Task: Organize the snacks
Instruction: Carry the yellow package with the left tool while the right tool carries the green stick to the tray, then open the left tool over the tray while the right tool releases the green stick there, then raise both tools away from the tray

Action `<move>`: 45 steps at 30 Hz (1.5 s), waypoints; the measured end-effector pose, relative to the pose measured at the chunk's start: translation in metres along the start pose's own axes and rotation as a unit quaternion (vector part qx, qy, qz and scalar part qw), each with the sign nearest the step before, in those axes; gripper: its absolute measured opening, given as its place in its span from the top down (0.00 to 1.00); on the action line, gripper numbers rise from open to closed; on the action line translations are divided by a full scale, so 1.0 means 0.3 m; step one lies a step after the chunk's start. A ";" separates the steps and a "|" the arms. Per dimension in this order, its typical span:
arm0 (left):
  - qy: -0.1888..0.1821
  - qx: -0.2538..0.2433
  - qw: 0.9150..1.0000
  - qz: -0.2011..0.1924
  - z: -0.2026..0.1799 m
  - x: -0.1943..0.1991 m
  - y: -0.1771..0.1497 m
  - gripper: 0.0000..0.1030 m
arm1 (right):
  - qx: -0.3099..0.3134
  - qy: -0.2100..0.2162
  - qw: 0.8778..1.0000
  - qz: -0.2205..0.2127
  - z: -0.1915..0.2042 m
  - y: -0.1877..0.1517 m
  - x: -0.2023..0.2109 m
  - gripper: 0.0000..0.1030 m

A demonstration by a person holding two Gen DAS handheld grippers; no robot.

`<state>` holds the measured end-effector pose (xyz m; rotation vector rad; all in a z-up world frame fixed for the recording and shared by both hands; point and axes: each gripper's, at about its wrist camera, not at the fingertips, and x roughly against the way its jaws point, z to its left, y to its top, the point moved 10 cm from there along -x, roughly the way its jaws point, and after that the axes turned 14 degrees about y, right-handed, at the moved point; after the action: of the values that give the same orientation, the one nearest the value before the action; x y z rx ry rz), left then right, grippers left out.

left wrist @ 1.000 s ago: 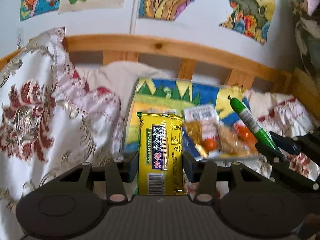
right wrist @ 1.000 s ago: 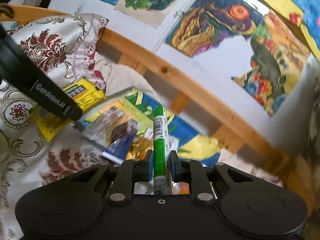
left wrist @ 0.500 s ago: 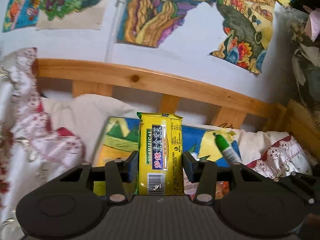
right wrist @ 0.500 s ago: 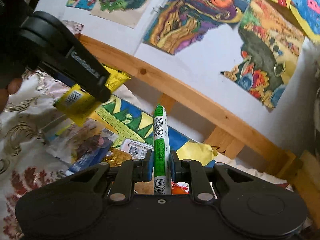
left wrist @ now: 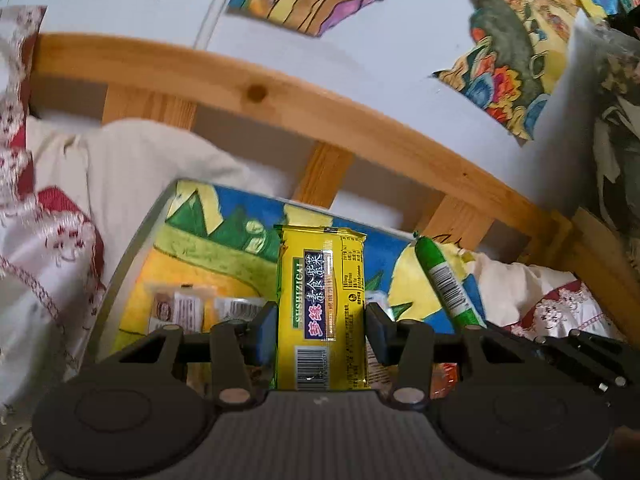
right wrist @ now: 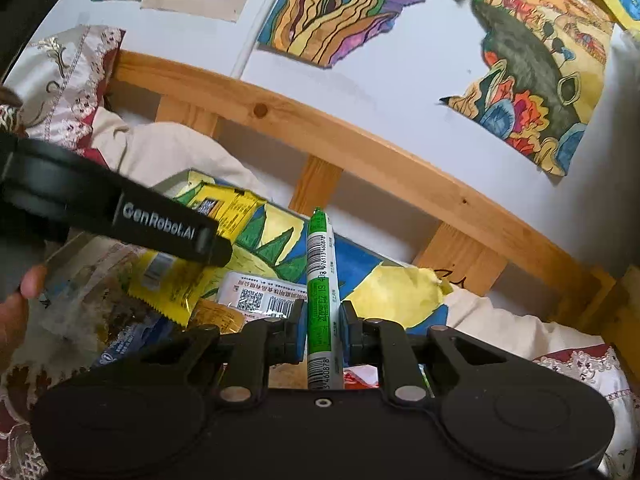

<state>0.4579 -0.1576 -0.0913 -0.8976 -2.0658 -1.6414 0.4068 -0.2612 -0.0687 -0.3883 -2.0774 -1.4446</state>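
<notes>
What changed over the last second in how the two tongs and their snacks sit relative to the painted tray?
Both tongs moved in over the colourful painted tray, nearer the wooden bed rail. Nothing was grasped or released: the left tongs are still clamped on the yellow rectangular snack packet, the right tongs on the slim green-and-white stick snack.

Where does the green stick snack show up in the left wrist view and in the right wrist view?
Left wrist: green stick snack right of centre, leaning, beside the yellow packet.
Right wrist: centre, upright, clamped in the right gripper.
Shared landmark: wooden bed rail with a dark knot, above it in both.
</notes>
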 end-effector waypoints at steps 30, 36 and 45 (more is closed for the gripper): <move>0.028 -0.010 0.999 0.023 0.054 -0.109 -0.056 0.50 | -0.085 0.025 0.995 0.039 -0.021 -0.093 -0.159 0.75; 0.032 -0.010 0.999 0.010 0.046 -0.076 -0.041 0.22 | -0.103 0.026 0.994 0.026 -0.028 -0.078 -0.129 0.60; 0.063 -0.014 0.998 -0.027 0.044 0.042 0.014 0.01 | -0.140 0.007 0.990 -0.023 -0.089 -0.031 -0.004 0.22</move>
<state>0.4529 -0.1412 -0.0838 -0.7333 -2.0039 -1.7118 0.4105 -0.2891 -0.0696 -0.4412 -1.8868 -1.7683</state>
